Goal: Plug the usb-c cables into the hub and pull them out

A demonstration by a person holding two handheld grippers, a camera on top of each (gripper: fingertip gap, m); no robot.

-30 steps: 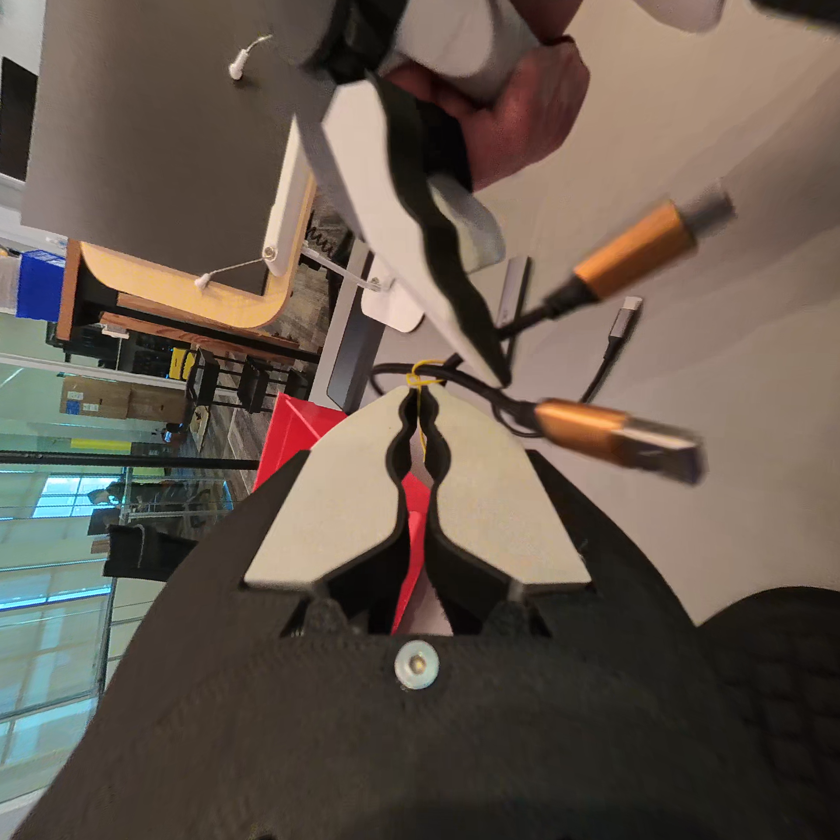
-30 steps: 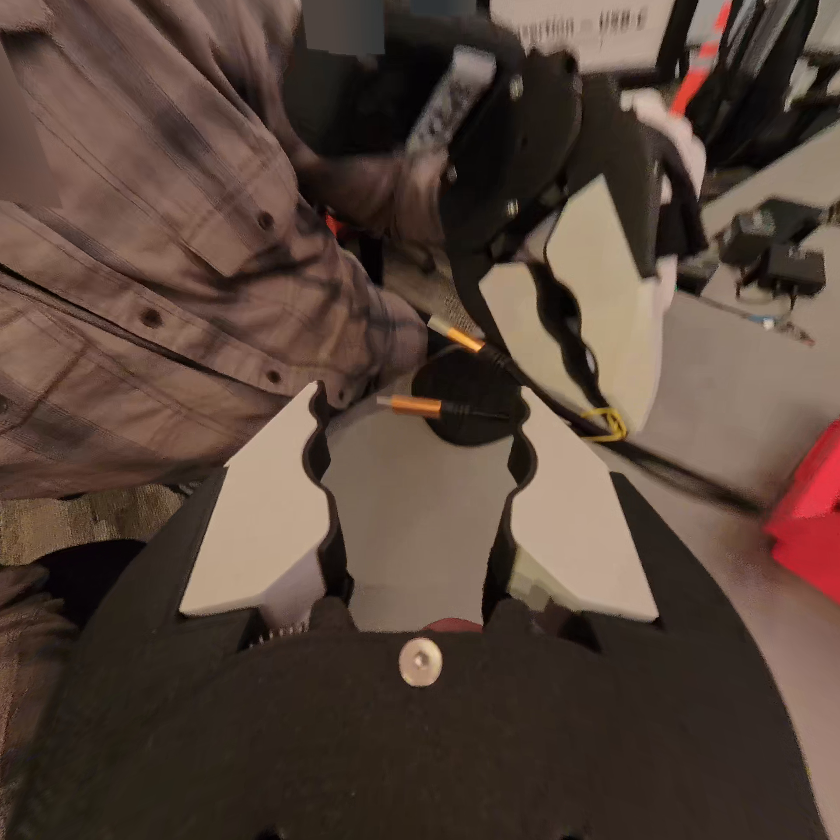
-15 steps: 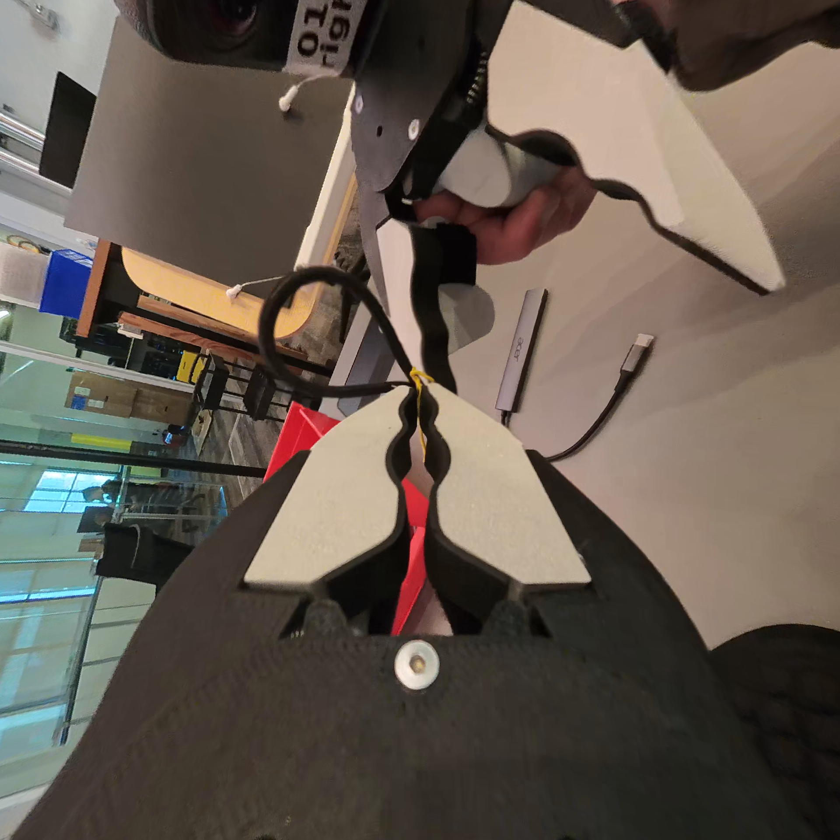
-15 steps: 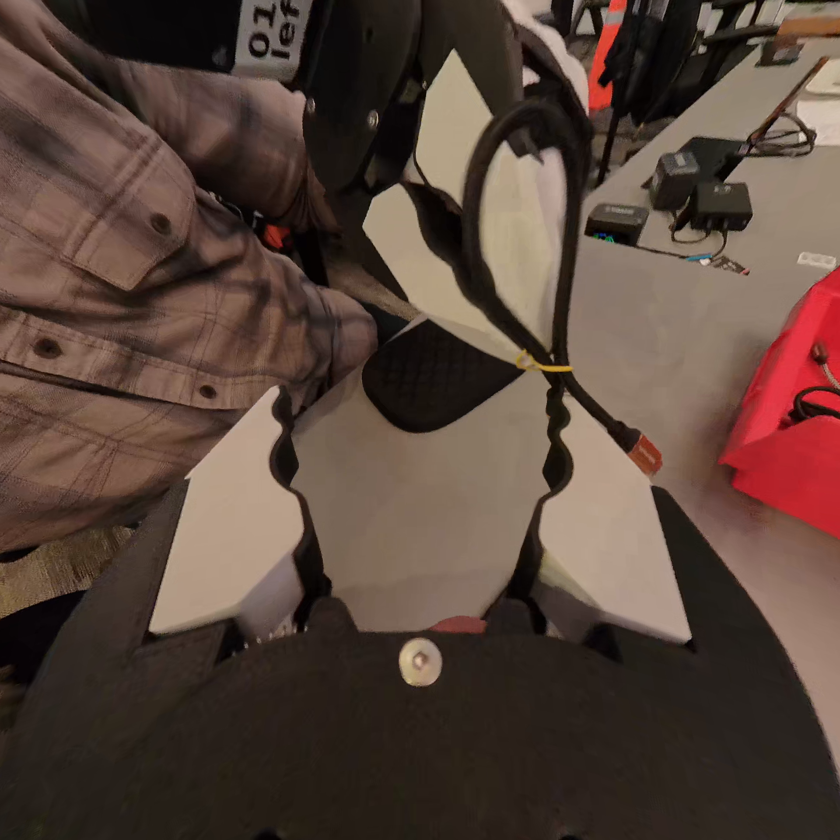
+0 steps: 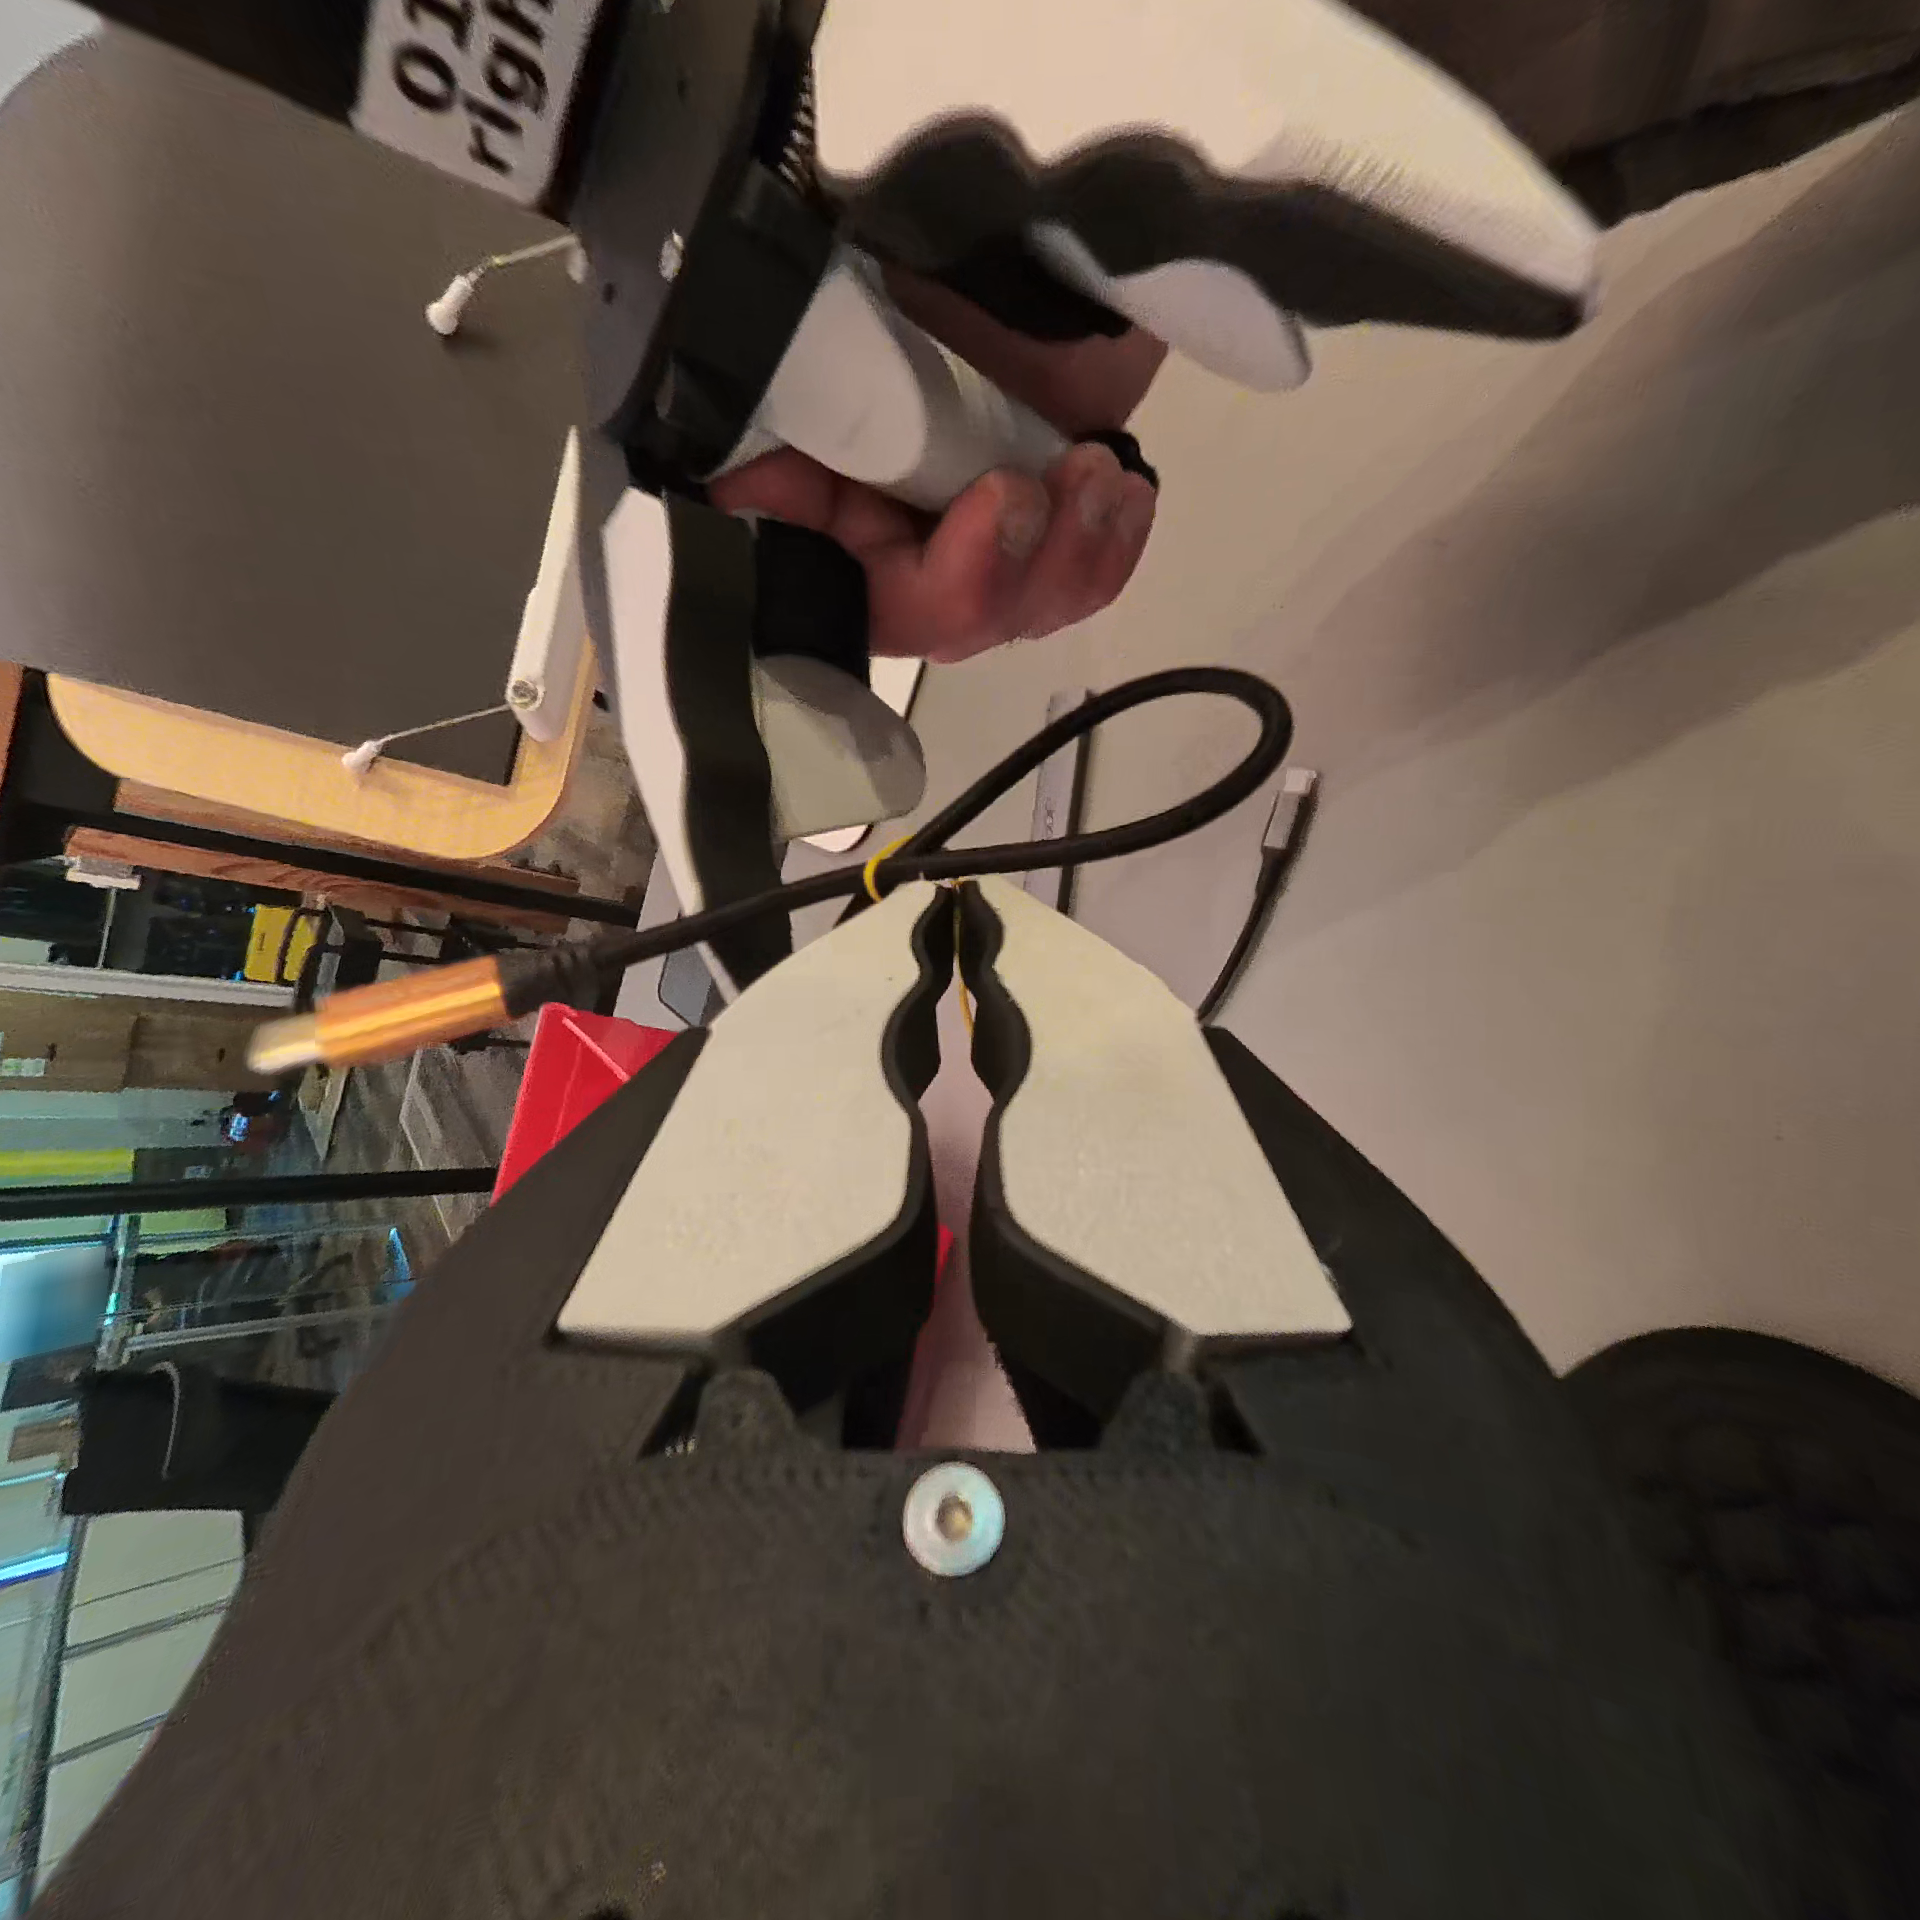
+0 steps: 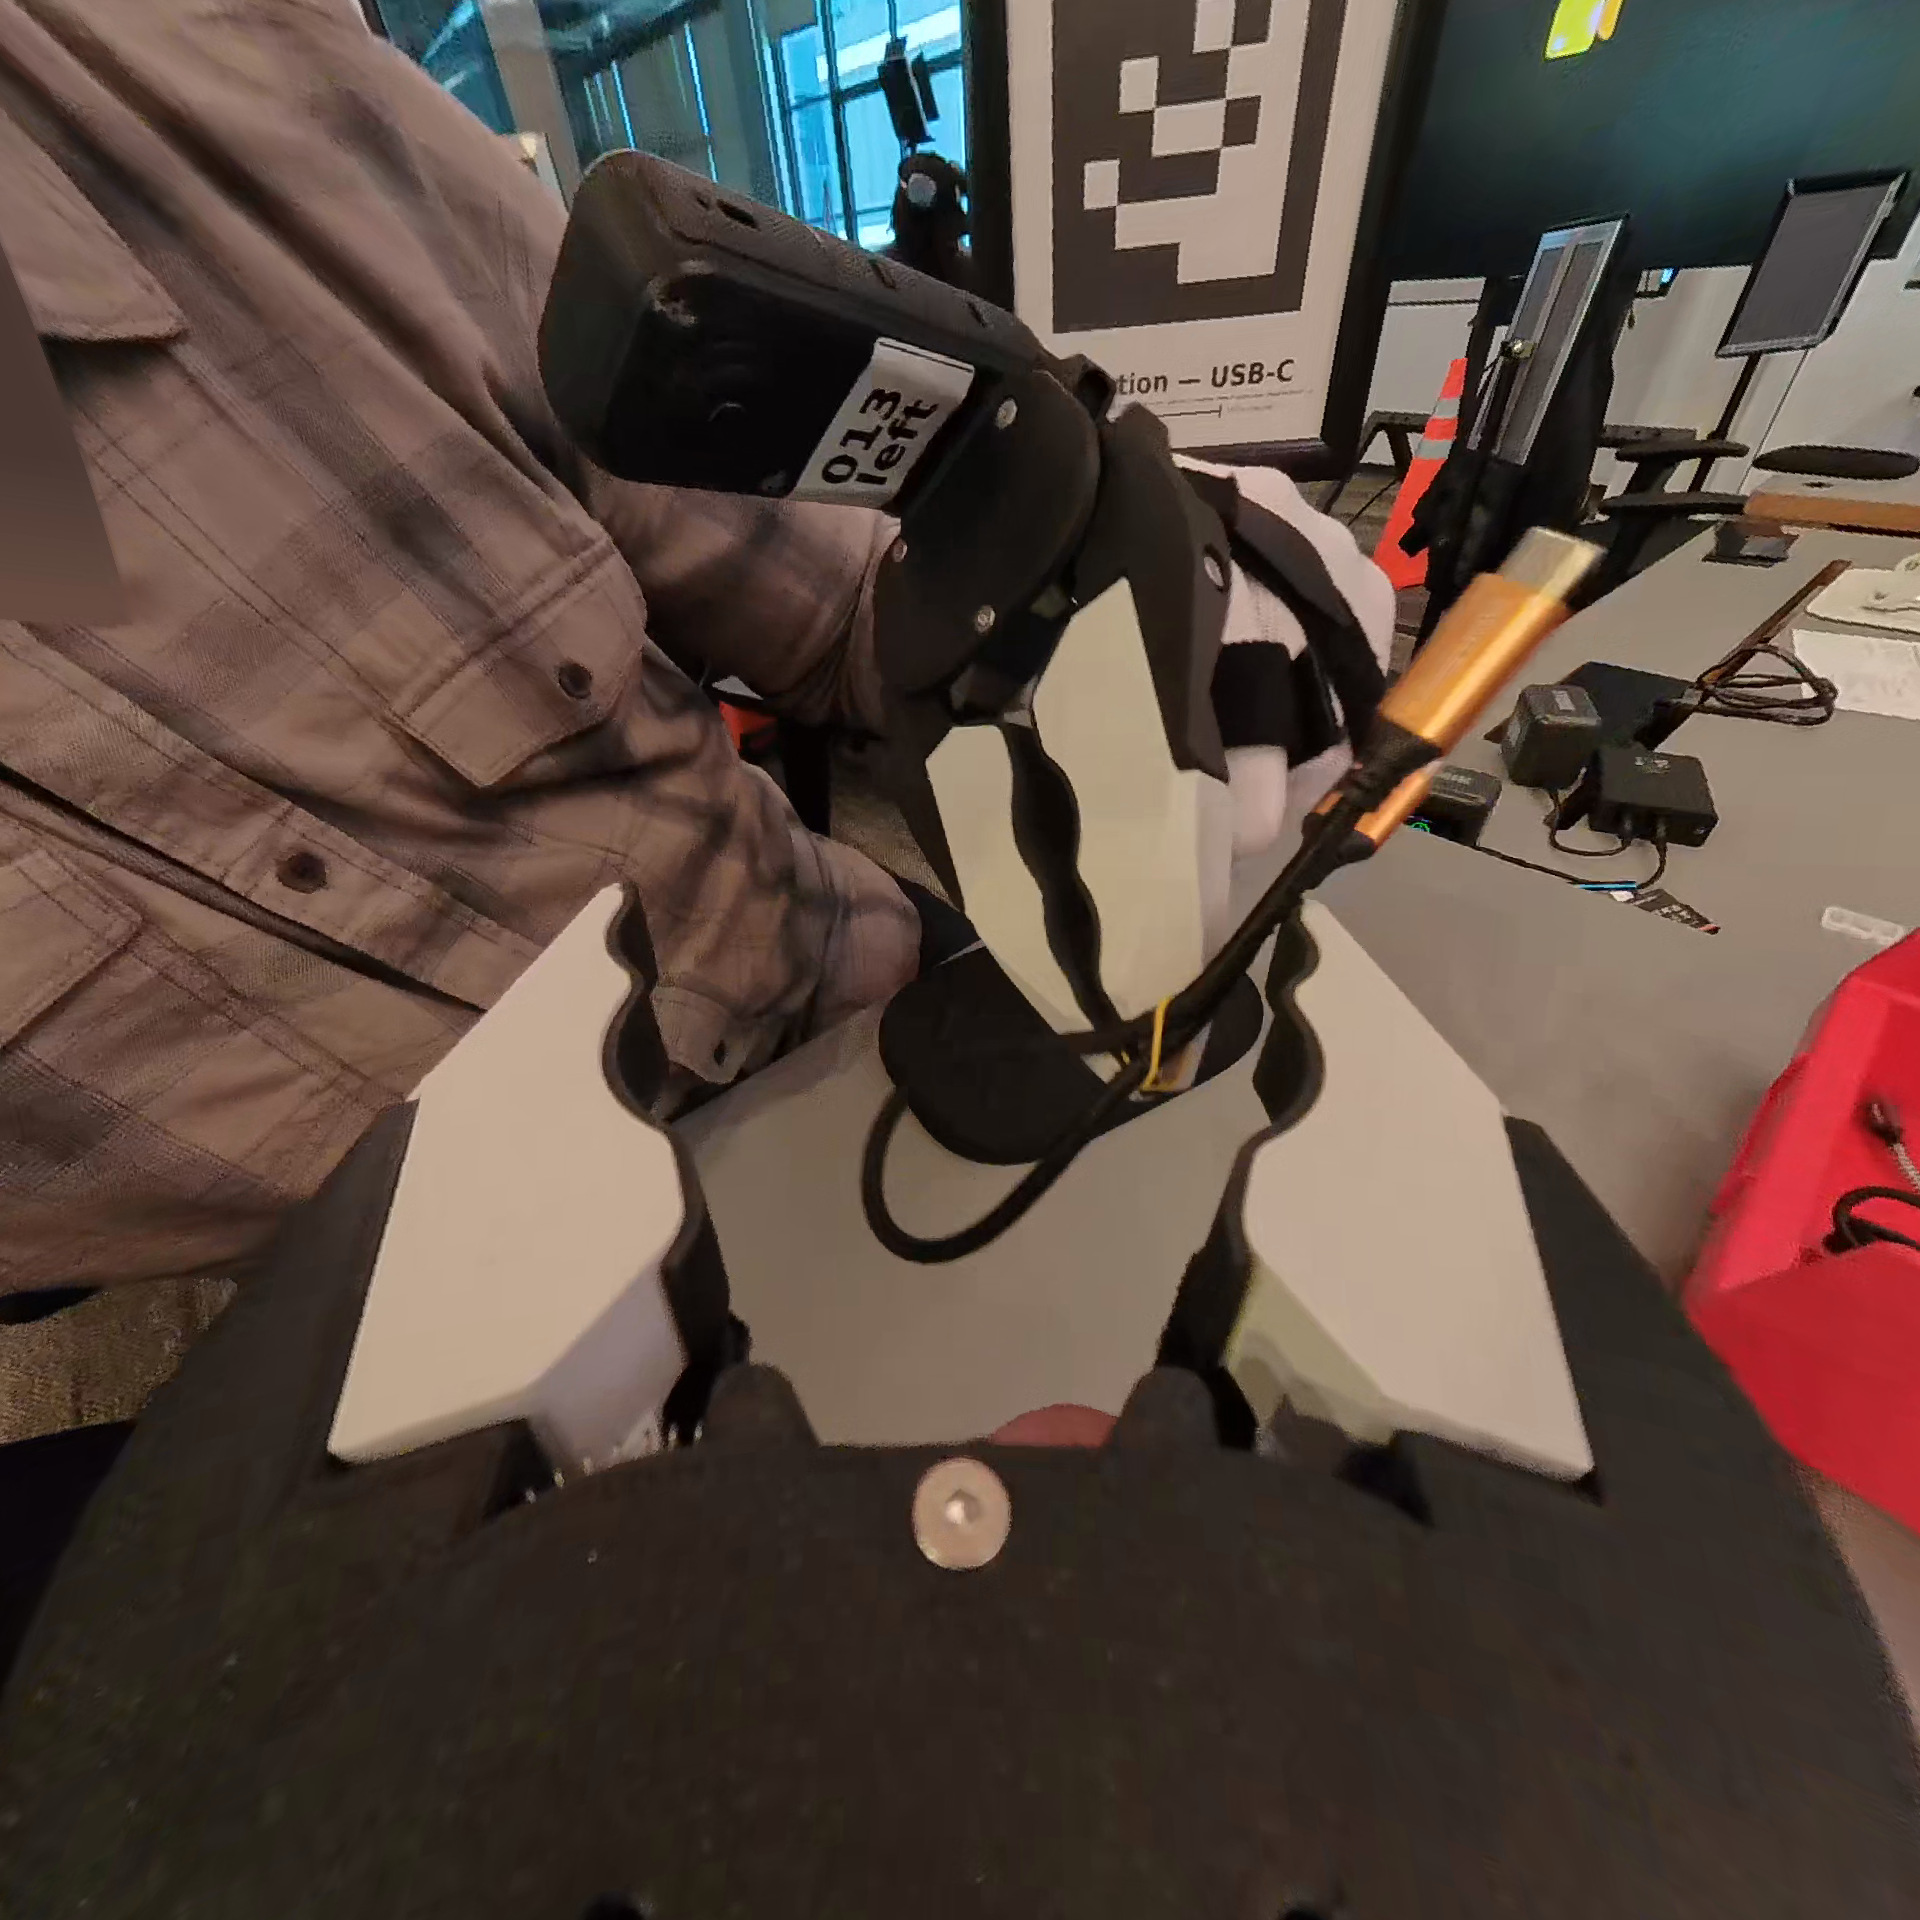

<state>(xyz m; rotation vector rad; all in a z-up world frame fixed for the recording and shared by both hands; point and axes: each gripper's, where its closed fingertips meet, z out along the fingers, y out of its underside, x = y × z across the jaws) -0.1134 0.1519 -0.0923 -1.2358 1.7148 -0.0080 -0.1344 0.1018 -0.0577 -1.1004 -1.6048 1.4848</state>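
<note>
1. Nearest in the left wrist view, the left gripper (image 5: pixel 956 909) is closed, its tips pinching the yellow twist tie (image 5: pixel 878 871) that bundles the black cable (image 5: pixel 1153 717). Judging by the grip, holding the tie keeps the short cable lifted off the table (image 5: pixel 1558 935) so its ends hang free.
2. Just beyond the tips, the cable loops to the right, while its orange plug (image 5: pixel 405 1023) sticks out to the left in mid-air, not in any port.
3. Nearest in the right wrist view, the right gripper (image 6: pixel 956 971) stands wide apart and empty, facing the bundle, probably ready to take a plug.
4. Farther off, the slim grey hub (image 5: pixel 1065 800) lies flat on the table, with its own lead's silver plug (image 5: pixel 1288 810) beside it on the right.
5. At the right wrist view's right edge, a red bin (image 6: pixel 1808 1174) holds what looks like more dark cables.
</note>
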